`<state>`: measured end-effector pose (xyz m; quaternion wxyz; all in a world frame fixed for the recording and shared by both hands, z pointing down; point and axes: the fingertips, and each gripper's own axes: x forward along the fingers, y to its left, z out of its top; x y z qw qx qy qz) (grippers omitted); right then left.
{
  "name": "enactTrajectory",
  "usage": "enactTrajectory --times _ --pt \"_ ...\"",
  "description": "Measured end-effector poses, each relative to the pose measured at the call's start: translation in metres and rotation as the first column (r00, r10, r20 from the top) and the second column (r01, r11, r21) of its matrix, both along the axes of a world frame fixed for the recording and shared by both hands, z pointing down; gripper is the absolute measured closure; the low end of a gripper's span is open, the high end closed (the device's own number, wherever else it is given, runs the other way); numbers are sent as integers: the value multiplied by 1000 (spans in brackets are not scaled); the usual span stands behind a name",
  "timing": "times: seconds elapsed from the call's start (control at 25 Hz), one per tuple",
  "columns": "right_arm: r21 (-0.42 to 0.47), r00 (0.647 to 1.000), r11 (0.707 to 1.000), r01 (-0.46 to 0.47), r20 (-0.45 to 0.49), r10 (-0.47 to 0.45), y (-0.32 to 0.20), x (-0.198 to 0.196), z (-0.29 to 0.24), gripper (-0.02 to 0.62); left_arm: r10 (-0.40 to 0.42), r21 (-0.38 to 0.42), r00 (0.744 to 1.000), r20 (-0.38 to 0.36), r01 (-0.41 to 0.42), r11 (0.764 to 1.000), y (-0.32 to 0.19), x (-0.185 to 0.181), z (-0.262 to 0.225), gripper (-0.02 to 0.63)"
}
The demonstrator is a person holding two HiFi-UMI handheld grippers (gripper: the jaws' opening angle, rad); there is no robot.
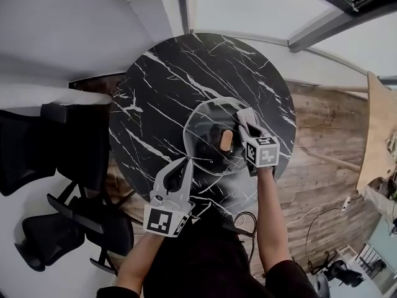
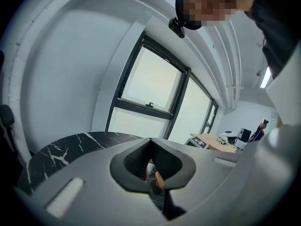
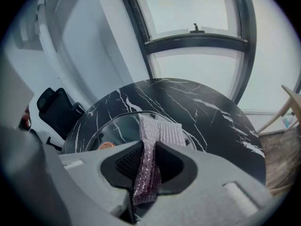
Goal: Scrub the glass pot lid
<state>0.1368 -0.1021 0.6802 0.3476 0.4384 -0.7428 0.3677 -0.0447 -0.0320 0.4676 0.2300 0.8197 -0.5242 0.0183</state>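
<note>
A round glass pot lid [image 1: 203, 124] with a brown knob [image 1: 226, 139] lies on the black marble table [image 1: 161, 73]. My left gripper [image 1: 185, 164] is at the lid's near-left rim, its jaws shut on the edge. In the left gripper view the knob [image 2: 160, 179] shows through the narrow gap of that gripper [image 2: 151, 166]. My right gripper [image 1: 246, 119] is over the lid's right side, shut on a silvery scrub pad [image 1: 246, 113]. The right gripper view shows the pad [image 3: 160, 133] sticking out of the gripper [image 3: 146, 160] above the lid [image 3: 117, 128].
Black office chairs [image 1: 37, 148] stand left of the table on the wooden floor. A wooden desk [image 1: 378, 135] runs along the right edge. A cable [image 1: 245, 219] loops on the floor near my body. Windows [image 3: 197, 13] lie beyond the table.
</note>
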Motion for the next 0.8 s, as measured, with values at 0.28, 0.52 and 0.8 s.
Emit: enactTrajectory --times 0.28,0.52,0.8 --pt "-27 996 996 84 -39 -85 -13 -14 1 515 -29 -5 1000 -5 29 1000 -4 -14 3 603" --pt "-53 986 986 157 -52 -160 -20 -29 2 515 -55 -12 998 -18 55 998 -5 -25 6 603" --pt "-75 967 967 242 -63 -247 -26 -55 3 513 -73 -24 997 -30 72 997 -5 -40 11 603"
